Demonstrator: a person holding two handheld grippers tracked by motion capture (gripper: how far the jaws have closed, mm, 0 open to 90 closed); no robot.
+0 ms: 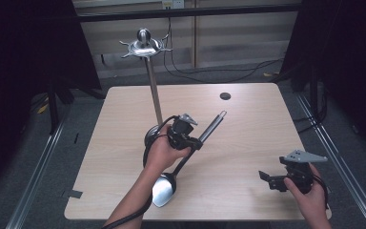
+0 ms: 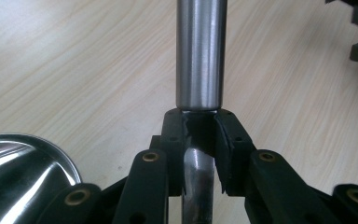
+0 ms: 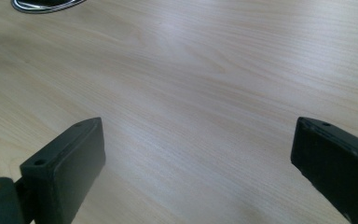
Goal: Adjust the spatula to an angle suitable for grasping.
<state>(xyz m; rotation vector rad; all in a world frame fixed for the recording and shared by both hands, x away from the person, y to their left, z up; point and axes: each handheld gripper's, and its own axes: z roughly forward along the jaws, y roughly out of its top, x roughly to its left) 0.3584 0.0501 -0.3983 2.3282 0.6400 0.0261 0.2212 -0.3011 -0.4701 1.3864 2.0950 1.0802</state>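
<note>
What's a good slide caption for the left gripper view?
Left gripper clamps the steel ladle by its handle above the wooden table.

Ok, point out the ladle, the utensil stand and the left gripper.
ladle (image 1: 164, 190): high view, on its shiny bowl.
utensil stand (image 1: 154, 90): high view, on its upright pole.
left gripper (image 2: 200, 128): left gripper view, between its jaws, shut on the ladle's handle.
</note>
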